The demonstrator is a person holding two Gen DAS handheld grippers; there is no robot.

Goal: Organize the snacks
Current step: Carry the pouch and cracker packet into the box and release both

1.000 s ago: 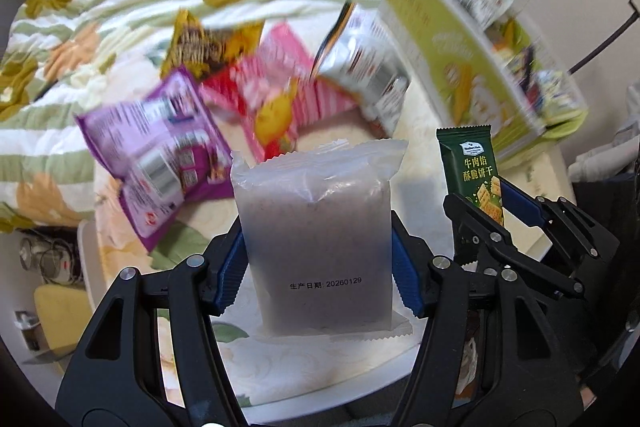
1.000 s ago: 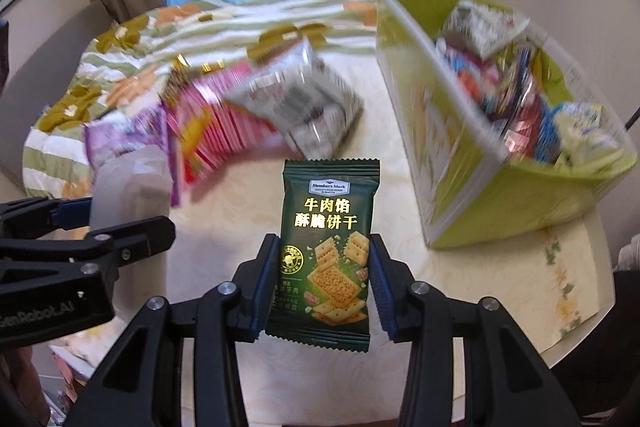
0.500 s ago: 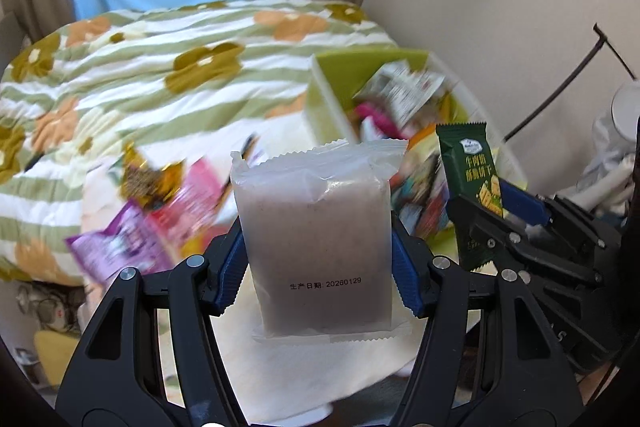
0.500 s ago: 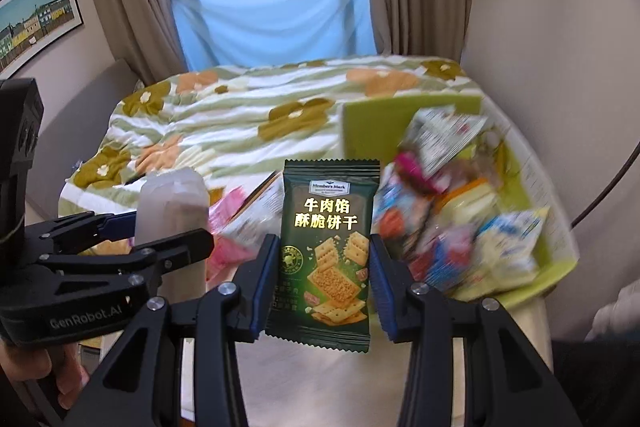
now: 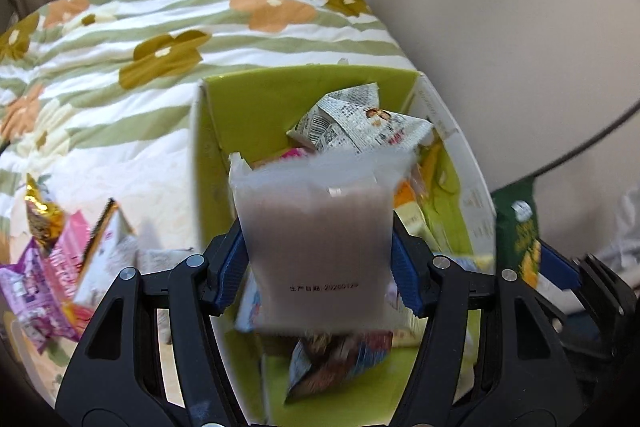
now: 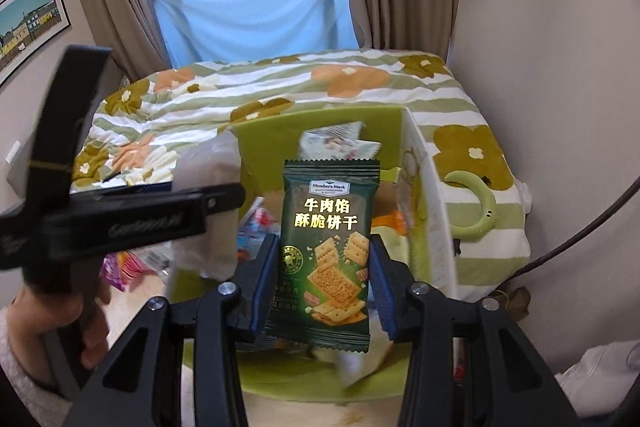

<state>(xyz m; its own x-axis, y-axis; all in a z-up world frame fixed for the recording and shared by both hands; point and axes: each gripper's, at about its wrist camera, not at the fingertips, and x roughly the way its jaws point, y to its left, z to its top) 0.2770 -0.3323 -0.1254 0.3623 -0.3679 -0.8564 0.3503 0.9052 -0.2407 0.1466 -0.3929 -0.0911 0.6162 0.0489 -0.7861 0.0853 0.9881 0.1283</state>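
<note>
My left gripper (image 5: pixel 318 275) is shut on a frosted clear packet with a pale purple filling (image 5: pixel 318 247) and holds it upright above the open green box (image 5: pixel 256 115), which holds several snack packs. My right gripper (image 6: pixel 324 287) is shut on a dark green cracker packet (image 6: pixel 326 247), also over the green box (image 6: pixel 320 123). The cracker packet shows at the right in the left wrist view (image 5: pixel 518 231). The left gripper's body crosses the left of the right wrist view (image 6: pixel 120 223).
Loose snack packs, purple, pink and gold (image 5: pixel 52 259), lie on the table left of the box. A bed with a flowered green-striped quilt (image 5: pixel 160 39) stands behind. A wall (image 5: pixel 520 47) is close on the right.
Both grippers have swung right with their packets, from over the loose snacks on the table to above the green box. Their grips have not changed.
</note>
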